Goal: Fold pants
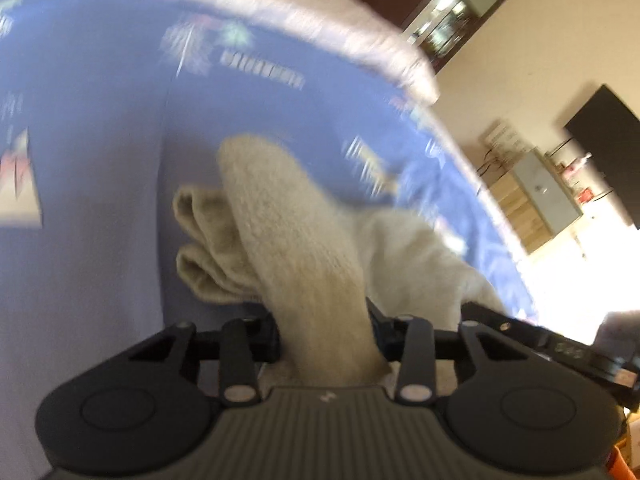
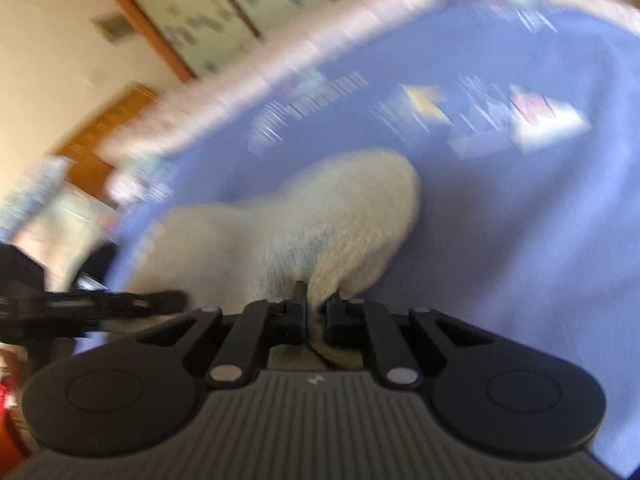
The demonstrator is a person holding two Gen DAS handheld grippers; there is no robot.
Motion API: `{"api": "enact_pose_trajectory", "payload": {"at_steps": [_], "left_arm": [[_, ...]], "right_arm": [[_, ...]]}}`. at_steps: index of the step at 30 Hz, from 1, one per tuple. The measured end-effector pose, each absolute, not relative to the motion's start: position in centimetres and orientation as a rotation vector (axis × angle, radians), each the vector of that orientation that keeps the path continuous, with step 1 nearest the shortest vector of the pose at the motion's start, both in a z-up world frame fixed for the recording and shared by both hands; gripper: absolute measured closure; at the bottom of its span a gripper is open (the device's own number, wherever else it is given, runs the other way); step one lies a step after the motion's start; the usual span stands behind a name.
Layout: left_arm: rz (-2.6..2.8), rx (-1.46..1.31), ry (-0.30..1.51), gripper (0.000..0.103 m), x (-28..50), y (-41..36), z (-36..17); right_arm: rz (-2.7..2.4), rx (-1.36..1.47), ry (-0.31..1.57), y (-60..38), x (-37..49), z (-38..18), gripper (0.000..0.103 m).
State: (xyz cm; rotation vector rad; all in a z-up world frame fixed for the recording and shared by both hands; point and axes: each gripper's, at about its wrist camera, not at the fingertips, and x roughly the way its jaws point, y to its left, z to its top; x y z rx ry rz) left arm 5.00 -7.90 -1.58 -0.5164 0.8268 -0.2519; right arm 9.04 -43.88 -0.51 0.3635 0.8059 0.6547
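Mid-air, both grippers hold the pants [image 1: 296, 240] up over a bed spread with a blue printed sheet [image 1: 88, 160]. We see cream, fuzzy knit cloth in both views.

Left gripper [image 1: 326, 332]: fingers partly closed, with a thick roll of the cloth running up between them and filling the gap. Beyond the fingers, doubled layers of fabric bunch to the left, rounded fold edges showing. That suggests to us the pants are already folded at least once.

Right gripper [image 2: 316, 316]: fingers nearly together, pinching a thin edge of the same cloth [image 2: 320, 216]. The rest of the garment billows out ahead and to the left, sagging toward the sheet [image 2: 520, 220].

A dark piece at the left edge of the right view looks like the other gripper, so the two sit near each other. We judge they grip neighbouring parts of one edge so the cloth hangs evenly between them.

Both views are smeared with motion blur; the grippers appear to be swinging. We read this as a fold in progress, the held edge being carried over the rest of the cloth. Whether any part touches the bed, we cannot tell.

Far background: pale walls, wooden door [image 2: 100, 128], cluttered shelf [image 1: 532, 200].
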Motion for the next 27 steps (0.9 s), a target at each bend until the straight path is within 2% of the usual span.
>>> {"api": "enact_pose_trajectory", "payload": {"at_steps": [9,14,16,17,19,20,21,23,24,27], "left_arm": [[-0.176,-0.379,0.583,0.069,11.1,-5.3,9.2],[-0.063,-0.278,0.522,0.068,14.5,-4.0,9.1],[0.019,-0.237,0.559,0.058,16.7,-4.0,5.9],[0.067,-0.222,0.617,0.045,18.1,-4.2,3.5],[0.137,-0.193,0.788,0.048,20.9,-4.5,-1.4],[0.204,-0.164,0.891,0.042,21.9,-4.7,-4.0],[0.233,-0.15,0.904,0.036,21.9,-4.9,-5.1],[0.226,-0.196,0.852,0.035,20.6,-4.9,-4.8],[0.223,-0.21,0.853,0.035,20.2,-4.9,-4.4],[0.24,-0.229,0.842,0.035,18.1,-5.0,-2.7]], "right_arm": [[0.748,0.244,0.436,-38.0,15.8,9.8,0.093],[0.736,0.245,0.352,-34.8,20.7,9.2,0.093],[0.705,0.22,0.373,-33.2,22.4,6.8,0.093],[0.673,0.209,0.42,-32.2,23.6,4.8,0.088],[0.575,0.153,0.596,-30.0,26.4,-0.1,0.073],[0.522,0.107,0.713,-29.0,27.7,-2.8,0.07],[0.48,0.085,0.801,-28.7,28.3,-4.8,0.07],[0.473,0.158,0.807,-29.9,27.7,-5.8,0.068],[0.469,0.186,0.793,-30.7,27.1,-5.5,0.06],[0.459,0.231,0.769,-32.5,25.0,-3.9,0.058]]}}
